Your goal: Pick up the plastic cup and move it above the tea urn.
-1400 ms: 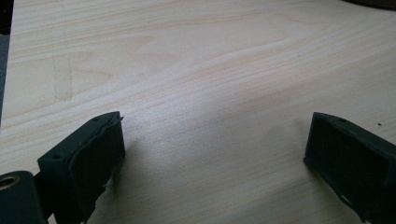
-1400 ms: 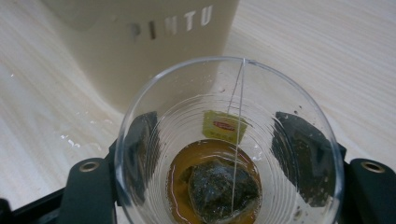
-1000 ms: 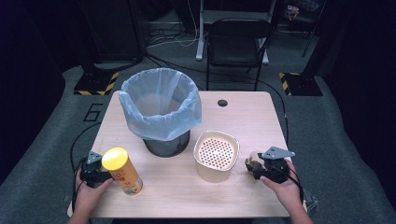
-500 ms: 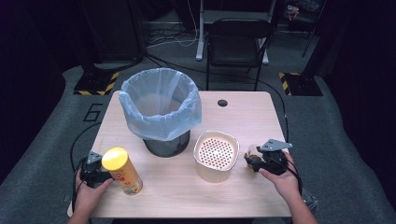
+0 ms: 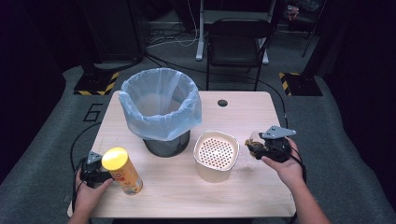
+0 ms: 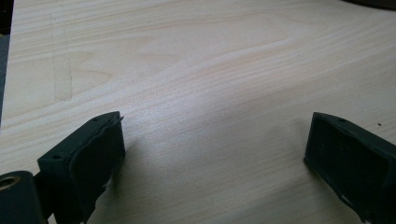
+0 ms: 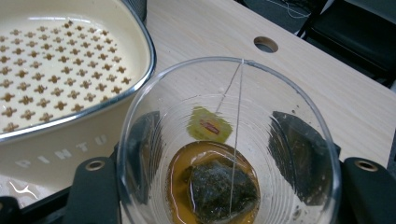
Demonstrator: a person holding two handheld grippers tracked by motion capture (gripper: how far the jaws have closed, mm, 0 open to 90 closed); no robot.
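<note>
The right gripper (image 7: 219,186) had its jaws clamped on a clear glass (image 7: 229,140), one jaw on each side of the wall, having just finished closing on it. The glass sat upright between the jaws, w/ a wet teabag (image 7: 219,189) in amber liquid at the bottom; its string ran up to the rim, and its yellow tag (image 7: 209,125) stuck to the inner wall. In the high view the right gripper (image 5: 261,148) held the glass (image 5: 254,140) just right of the strainer (image 5: 216,154). The left gripper (image 6: 210,163) stood wide, nothing between its jaws, over bare table (image 6: 196,70); in the high view it (image 5: 95,172) was just beside the yellow can (image 5: 122,170).
</note>
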